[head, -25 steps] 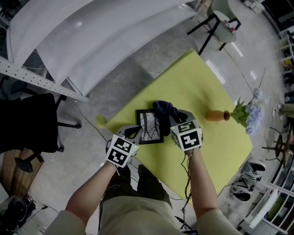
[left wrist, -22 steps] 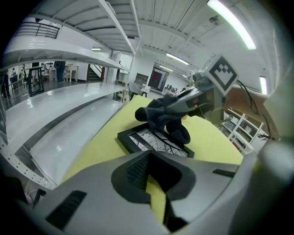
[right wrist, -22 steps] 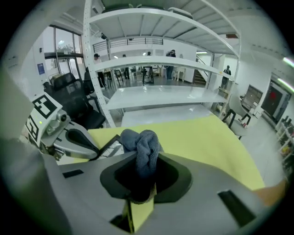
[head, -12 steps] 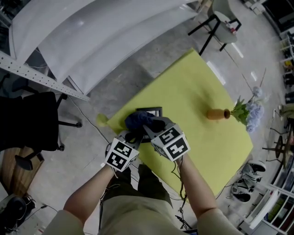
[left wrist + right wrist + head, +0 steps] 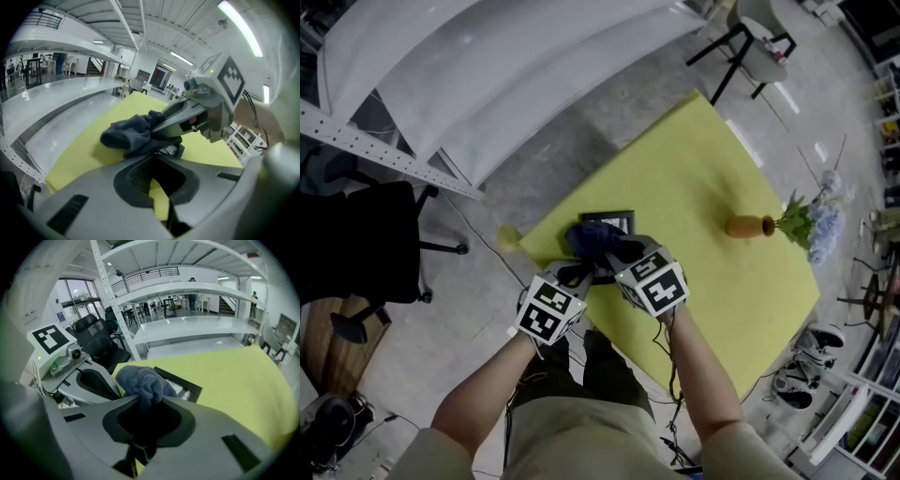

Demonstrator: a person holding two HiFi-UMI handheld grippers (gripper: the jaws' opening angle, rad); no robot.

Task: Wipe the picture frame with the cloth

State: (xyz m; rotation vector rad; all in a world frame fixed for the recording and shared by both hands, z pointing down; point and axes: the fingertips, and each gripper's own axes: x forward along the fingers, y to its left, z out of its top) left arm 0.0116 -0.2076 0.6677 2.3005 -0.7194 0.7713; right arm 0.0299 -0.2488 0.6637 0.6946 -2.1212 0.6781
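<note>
A black picture frame (image 5: pixel 615 220) lies near the yellow table's (image 5: pixel 703 159) front left corner. A dark blue cloth (image 5: pixel 589 238) covers most of it. My right gripper (image 5: pixel 614 251) is shut on the cloth and presses it onto the frame. In the right gripper view the cloth (image 5: pixel 140 379) bulges out of the shut jaws (image 5: pixel 143 399), and the frame's far corner (image 5: pixel 186 386) shows beyond. My left gripper (image 5: pixel 578 274) sits at the frame's near edge with its jaws shut on that edge. In the left gripper view the cloth (image 5: pixel 131 133) hides most of the frame (image 5: pixel 177 151).
An orange vase (image 5: pixel 748 226) lies on its side with pale blue flowers (image 5: pixel 814 225) at the table's right side. A black office chair (image 5: pixel 356 244) stands left of the table, white shelving (image 5: pixel 487 75) behind it. Shoes (image 5: pixel 806 375) lie on the floor at the right.
My right gripper has swept the cloth leftward across the frame, from its right side to its left, then eased slightly back. The left gripper has held its place.
</note>
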